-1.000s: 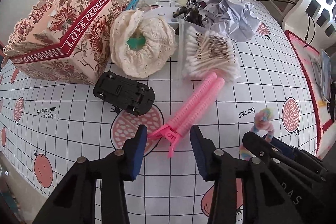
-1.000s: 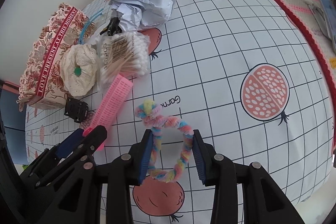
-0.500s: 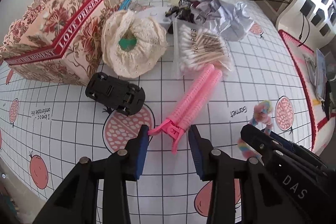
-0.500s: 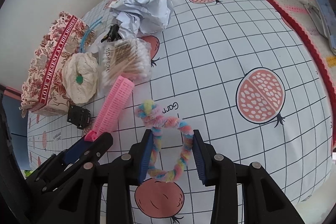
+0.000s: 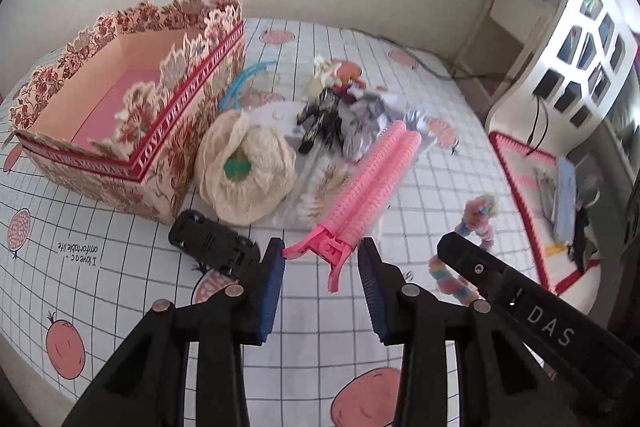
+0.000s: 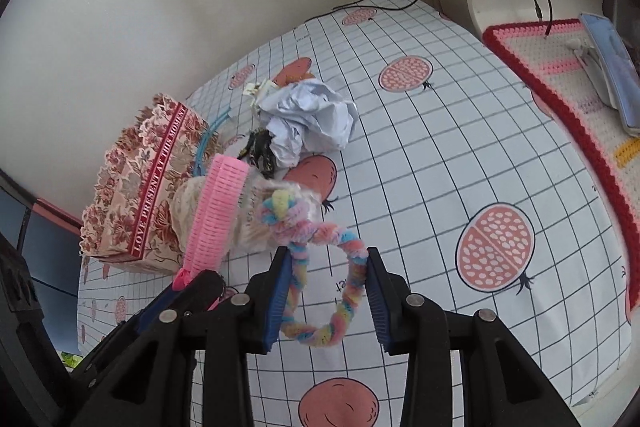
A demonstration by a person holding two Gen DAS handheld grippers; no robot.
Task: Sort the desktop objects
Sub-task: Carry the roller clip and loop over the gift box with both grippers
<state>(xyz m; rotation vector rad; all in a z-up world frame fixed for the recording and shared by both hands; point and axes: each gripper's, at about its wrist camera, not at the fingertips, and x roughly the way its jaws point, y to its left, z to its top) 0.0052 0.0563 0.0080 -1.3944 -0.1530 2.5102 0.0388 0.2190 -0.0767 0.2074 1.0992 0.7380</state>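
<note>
Left wrist: box (image 5: 176, 131) reads "LOVE PRESENT", tablecloth (image 5: 120, 291) "comfortable life"

Counted on the tablecloth (image 5: 120, 307): 1 floral box (image 5: 132, 131), 1 pink hair clip (image 5: 360, 203), 1 pastel pipe-cleaner ring (image 6: 320, 287), 1 black toy car (image 5: 212, 247), 1 cream lace cap (image 5: 244, 171), 1 crumpled paper (image 6: 312, 123), 1 bag of cotton swabs (image 5: 320, 195). 2 grippers noted: left gripper (image 5: 322, 287), right gripper (image 6: 326, 291).

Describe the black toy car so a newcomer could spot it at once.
Find the big floral gift box at the table's left. At its near corner, just in front of the cream lace pouch, lies the black toy car. It is the only plain black, hard plastic thing there, lying upside down with its underside showing.
</note>
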